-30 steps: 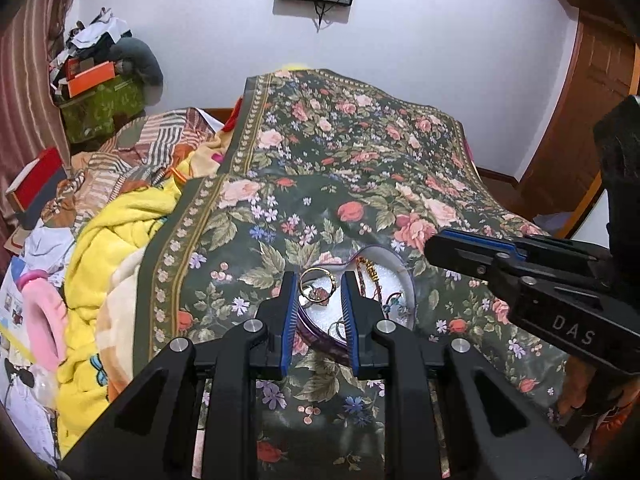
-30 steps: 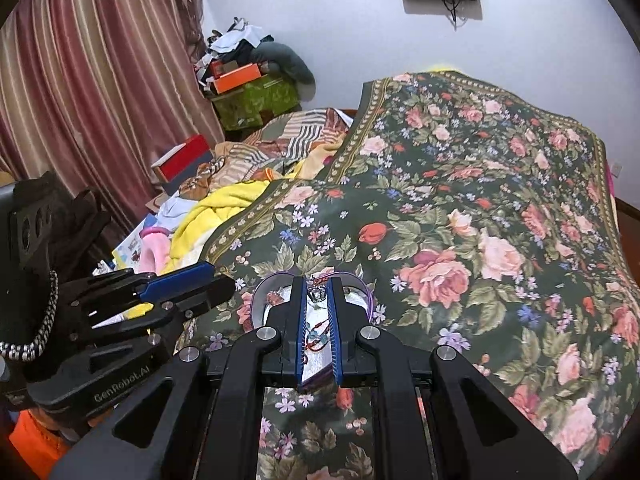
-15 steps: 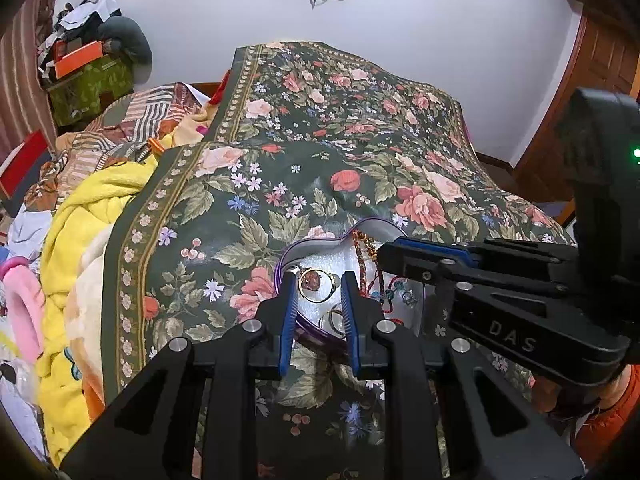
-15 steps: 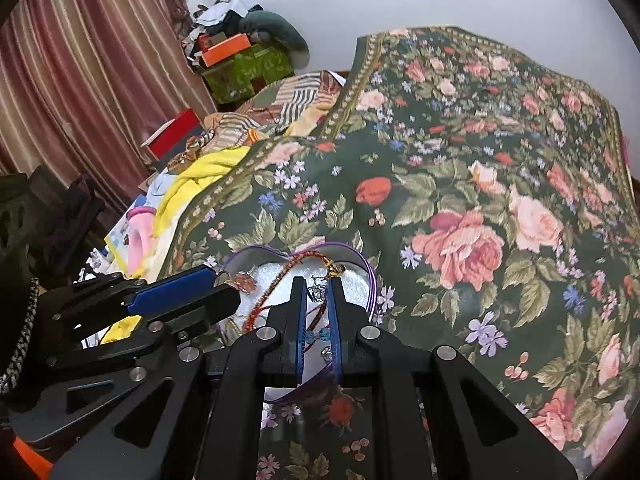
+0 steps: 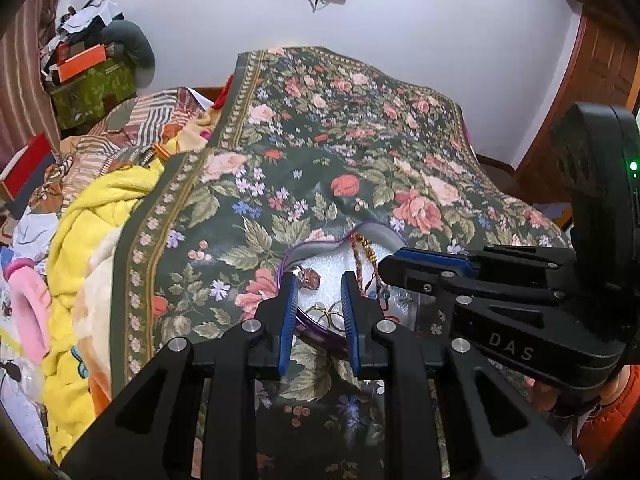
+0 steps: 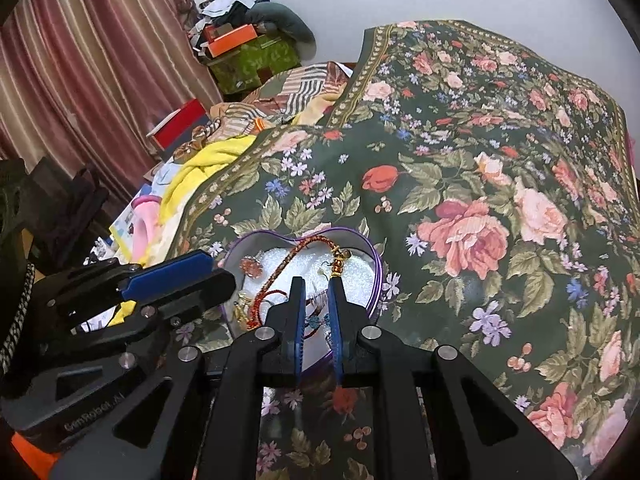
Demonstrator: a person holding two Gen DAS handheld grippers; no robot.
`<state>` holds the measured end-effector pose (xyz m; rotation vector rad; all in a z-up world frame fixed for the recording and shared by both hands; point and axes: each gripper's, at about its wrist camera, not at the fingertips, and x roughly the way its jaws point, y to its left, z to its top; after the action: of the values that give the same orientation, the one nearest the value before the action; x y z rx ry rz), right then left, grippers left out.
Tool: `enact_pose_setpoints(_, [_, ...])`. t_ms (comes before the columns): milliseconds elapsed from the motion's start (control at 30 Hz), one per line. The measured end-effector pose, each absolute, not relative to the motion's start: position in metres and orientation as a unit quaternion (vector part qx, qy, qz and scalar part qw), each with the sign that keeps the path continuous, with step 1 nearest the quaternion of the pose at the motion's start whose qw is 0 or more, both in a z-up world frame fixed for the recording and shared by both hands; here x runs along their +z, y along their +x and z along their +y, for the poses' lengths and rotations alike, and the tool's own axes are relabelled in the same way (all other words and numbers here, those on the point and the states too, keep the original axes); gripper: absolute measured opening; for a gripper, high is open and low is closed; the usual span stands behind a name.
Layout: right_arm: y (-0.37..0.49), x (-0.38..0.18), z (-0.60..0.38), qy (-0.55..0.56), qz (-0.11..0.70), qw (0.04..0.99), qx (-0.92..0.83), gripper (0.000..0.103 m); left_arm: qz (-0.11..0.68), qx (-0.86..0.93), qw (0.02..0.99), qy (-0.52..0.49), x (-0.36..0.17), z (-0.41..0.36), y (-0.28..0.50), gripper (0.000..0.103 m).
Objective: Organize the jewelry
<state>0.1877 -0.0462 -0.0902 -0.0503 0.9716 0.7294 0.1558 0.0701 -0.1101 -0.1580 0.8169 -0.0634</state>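
Box: a heart-shaped box [image 6: 370,258] with a purple rim and white padding lies on the floral bedspread [image 6: 480,168] of the bed.
Jewelry in box: a red-and-gold cord necklace [image 6: 304,252], a reddish ornament [image 6: 250,266], gold rings [image 5: 326,312] near the front rim, and small blue-beaded pieces [image 6: 316,322].
Left gripper [image 5: 318,304]: jaws apart with a clear gap, poised over the near-left part of the box; the rings show in the gap and the ornament sits just beyond the tips.
Right gripper [image 6: 316,300]: jaws narrowly apart over the near side of the box, the blue-beaded pieces between them; whether they touch the beads I cannot tell.
Beside the bed: a yellow blanket [image 5: 92,216].
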Motion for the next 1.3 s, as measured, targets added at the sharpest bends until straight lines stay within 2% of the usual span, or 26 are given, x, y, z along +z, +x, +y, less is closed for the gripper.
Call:
enact_pose_setpoints(67, [0.185,-0.083,-0.049,-0.021,0.449,0.825,0.343,0.015,0.387,-0.027,0.919,-0.075,-0.101,0.072,0.151,0.02])
enact_pose_setpoints(300, [0.165,-0.037,-0.063,-0.013,0.394,0.855,0.338,0.015,0.34,-0.018,0.938,-0.069,-0.059,0.072,0.127,0.02])
enact_pose_setpoints(700, [0.083,0.065,-0.094,-0.002,0.226,0.92,0.32,0.015,0.209,-0.007,0.977,-0.048,0.032,0.052,0.049,0.021])
enact_pose_setpoints(767, [0.072,0.074,-0.098,0.003,0.209,0.925,0.318,0.015,0.187,-0.003,0.981,-0.044,0.044,0.048,0.033,0.023])
enact_pose_setpoints(900, [0.051,0.089,-0.107,0.013,0.176,0.934,0.31,0.017,0.143,0.008,0.989,-0.034,0.064,0.04,0.0,0.035])
enact_pose_setpoints(967, [0.045,0.092,-0.111,0.021,0.167,0.937,0.307,0.031,0.125,0.014,0.992,-0.029,0.072,0.035,-0.015,0.041])
enact_pose_setpoints(1033, [0.039,0.095,-0.115,0.028,0.157,0.941,0.298,0.044,0.113,0.019,0.993,-0.028,0.077,0.034,-0.025,0.053])
enact_pose_setpoints(1133, [0.031,0.097,-0.119,0.028,0.141,0.948,0.284,0.053,0.102,0.029,0.994,-0.027,0.081,0.032,-0.035,0.067])
enact_pose_setpoints(1200, [0.026,0.099,-0.12,0.025,0.131,0.952,0.276,0.06,0.099,0.036,0.994,-0.026,0.082,0.032,-0.039,0.071])
enact_pose_setpoints(1300, [0.016,0.102,-0.122,0.016,0.117,0.958,0.26,0.076,0.099,0.042,0.994,-0.027,0.082,0.032,-0.044,0.084])
